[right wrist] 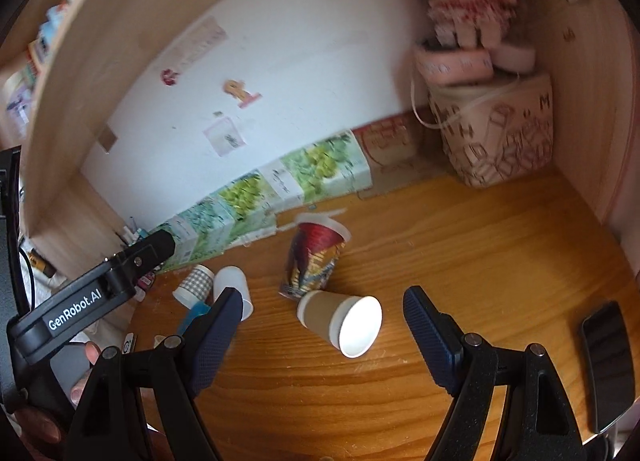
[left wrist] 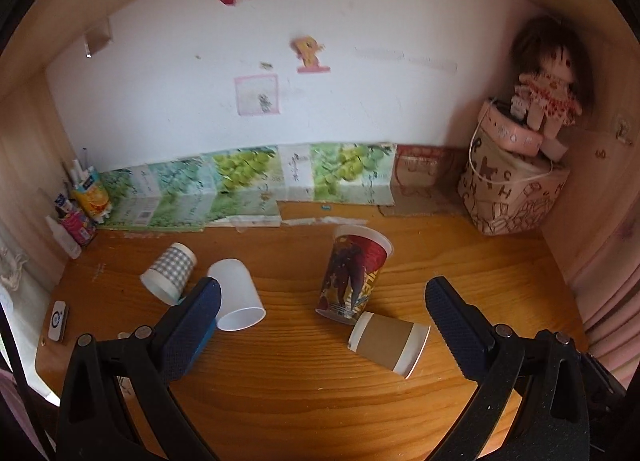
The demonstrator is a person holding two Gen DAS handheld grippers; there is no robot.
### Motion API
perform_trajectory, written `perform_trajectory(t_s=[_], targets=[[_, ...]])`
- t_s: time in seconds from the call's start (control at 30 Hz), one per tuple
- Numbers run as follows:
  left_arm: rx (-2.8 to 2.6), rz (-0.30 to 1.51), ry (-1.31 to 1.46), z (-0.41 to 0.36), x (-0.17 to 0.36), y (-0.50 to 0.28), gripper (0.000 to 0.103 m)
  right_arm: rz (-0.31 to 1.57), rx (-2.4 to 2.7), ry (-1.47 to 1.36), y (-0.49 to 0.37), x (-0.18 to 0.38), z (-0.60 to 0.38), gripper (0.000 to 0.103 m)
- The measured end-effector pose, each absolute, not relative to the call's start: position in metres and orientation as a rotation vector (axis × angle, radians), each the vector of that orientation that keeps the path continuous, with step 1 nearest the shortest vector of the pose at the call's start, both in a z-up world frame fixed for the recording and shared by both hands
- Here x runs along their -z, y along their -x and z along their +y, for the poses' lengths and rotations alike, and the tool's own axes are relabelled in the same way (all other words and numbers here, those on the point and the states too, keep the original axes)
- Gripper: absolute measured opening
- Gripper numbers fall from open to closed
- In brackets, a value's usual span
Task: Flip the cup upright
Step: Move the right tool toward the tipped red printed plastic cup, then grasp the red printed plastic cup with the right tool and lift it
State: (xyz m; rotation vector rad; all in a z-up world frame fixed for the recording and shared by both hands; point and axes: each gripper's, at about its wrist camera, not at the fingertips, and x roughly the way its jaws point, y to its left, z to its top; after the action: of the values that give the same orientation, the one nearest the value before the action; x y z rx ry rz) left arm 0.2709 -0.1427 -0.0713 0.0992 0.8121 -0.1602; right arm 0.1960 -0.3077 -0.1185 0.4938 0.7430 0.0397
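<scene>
My right claw point(right wrist: 316, 319) hangs wide and empty over the counter point(right wrist: 460, 237), the brown-sleeved cup point(right wrist: 340, 321) lying on its side between the fingers' line, mouth toward me. My left claw point(left wrist: 322, 315) is equally wide. I judge a mid-sleeve grip best, squeezing lightly, then rotating clear of the leaning printed cup point(right wrist: 314, 261) touching it.

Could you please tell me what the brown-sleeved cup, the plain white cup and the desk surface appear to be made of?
Brown-sleeved cup: probably paper, matte, with a kraft-coloured sleeve and a rolled white rim.
Plain white cup: smooth, even white with a slight sheen; plastic or coated paper, I cannot tell which.
Desk surface: wood or wood-look laminate, orange-brown with clear grain lines and a light gloss.
</scene>
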Motion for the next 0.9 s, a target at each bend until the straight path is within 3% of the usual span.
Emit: perform_trajectory(t_s=[0.53, 0.9], targets=[[0.228, 1.108, -0.244, -0.181, 0.158, -0.381, 0.102, 0.910, 0.010, -0.558, -0.239, 0.172, -0.321, 0.083], [0.193, 1.263, -0.279, -0.192, 0.203, -0.413, 0.102, 0.998, -0.051, -0.539, -0.254, 0.191, -0.307, 0.083]])
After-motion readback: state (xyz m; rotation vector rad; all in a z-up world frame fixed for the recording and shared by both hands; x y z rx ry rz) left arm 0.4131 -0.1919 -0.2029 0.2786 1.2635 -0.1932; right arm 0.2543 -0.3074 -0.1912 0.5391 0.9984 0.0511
